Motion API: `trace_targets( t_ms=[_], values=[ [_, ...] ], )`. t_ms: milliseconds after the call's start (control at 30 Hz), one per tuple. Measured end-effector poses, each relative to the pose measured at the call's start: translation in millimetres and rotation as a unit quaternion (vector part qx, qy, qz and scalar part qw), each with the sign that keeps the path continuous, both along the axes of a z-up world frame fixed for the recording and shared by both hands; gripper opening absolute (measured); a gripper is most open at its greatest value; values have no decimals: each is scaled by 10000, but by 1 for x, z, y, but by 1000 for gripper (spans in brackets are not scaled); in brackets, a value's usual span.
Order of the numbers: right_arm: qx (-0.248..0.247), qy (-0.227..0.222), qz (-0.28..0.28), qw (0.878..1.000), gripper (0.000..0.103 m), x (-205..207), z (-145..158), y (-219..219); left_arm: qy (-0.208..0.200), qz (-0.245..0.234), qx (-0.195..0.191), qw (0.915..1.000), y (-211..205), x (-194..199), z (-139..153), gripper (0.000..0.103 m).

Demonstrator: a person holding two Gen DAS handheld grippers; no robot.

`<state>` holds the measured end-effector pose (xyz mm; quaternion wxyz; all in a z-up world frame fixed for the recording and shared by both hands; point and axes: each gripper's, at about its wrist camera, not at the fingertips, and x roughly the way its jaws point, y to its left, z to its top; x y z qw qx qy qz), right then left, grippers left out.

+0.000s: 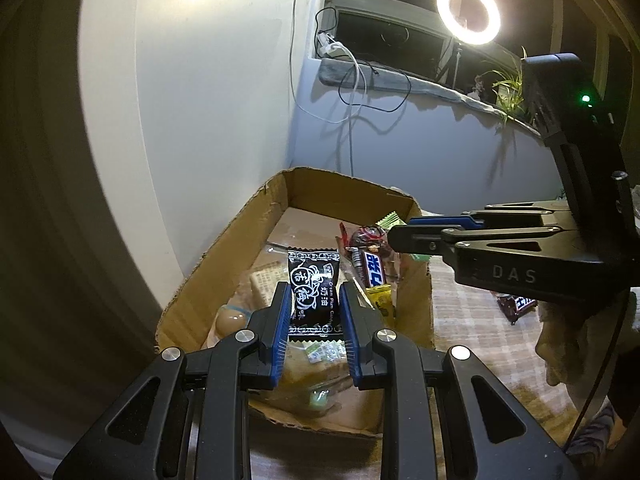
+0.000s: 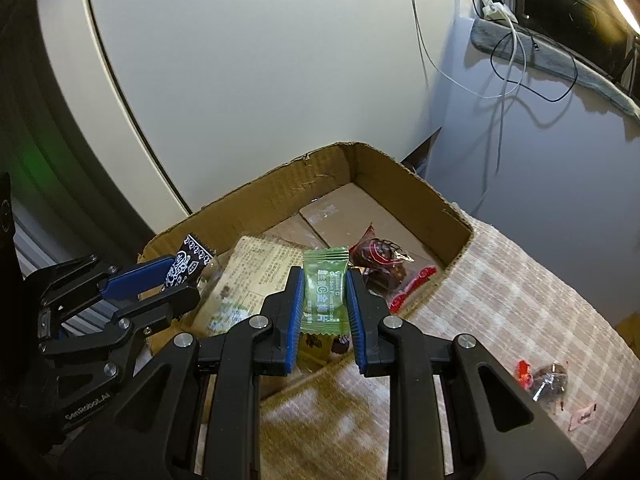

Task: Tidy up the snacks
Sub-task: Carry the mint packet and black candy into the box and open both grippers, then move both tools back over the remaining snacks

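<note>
**Two wrapped candies held over the snack box**

While both grippers hang above the open cardboard box (image 2: 256, 196), each has its jaws clamped on one sweet.

- Left gripper (image 1: 314, 304): jaws closed on a black cream plum candy (image 1: 314, 292) with white lettering, wrapper upright, held over the near end of the box. From the right wrist view the same gripper (image 2: 176, 276) enters from the left with the black wrapper (image 2: 188, 262) sticking out above the box's left wall.
- Right gripper (image 2: 324, 300): jaws closed on a green vitamin C golden plum candy (image 2: 325, 290), wrapper upright, over the box's near right edge. In the left wrist view this gripper (image 1: 404, 236) reaches in from the right; only a green corner of its candy (image 1: 390, 220) shows.
- Box contents: a dark red clear-wrapped snack (image 2: 378, 258), a Snickers bar (image 1: 372, 270), a yellow packet (image 1: 380, 296), a printed paper-look packet (image 2: 256, 276), a pale round sweet (image 1: 232, 318).
- Outside the box, on the checked cloth (image 2: 500, 280) covering the tabletop: a small dark snack with red ends (image 2: 546, 378) and a pink wrapper (image 2: 582, 416); another Snickers bar (image 1: 516, 306) lies just beyond the box's right wall.
- Surroundings: lit ring light (image 1: 468, 12), window sill (image 1: 400, 76) with cables hanging from it.
</note>
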<state>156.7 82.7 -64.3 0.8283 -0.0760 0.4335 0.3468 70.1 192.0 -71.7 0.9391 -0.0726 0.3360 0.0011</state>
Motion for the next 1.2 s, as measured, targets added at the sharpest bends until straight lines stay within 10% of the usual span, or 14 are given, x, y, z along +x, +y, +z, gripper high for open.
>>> trace_targets(
  t_ms=[300, 400, 667, 900, 1200],
  values=[
    [3, 23, 23, 10000, 27, 5, -3, 7, 32, 26, 21, 10000, -1, 2, -2, 26],
    [24, -17, -9, 10000, 58, 6, -2, 6, 19, 39, 37, 10000, -1, 2, -2, 35],
    [7, -195, -158, 9997, 86, 4, 5, -4, -12, 86, 119, 9999, -5, 0, 1, 54],
    [-49, -243, -254, 9994, 92, -1, 11, -19, 7, 110, 262, 9996, -15, -3, 4, 78],
    [-77, -382, -570, 9976, 92, -11, 22, -68, -43, 16, 209, 9998, -33, -4, 11, 78]
  ],
)
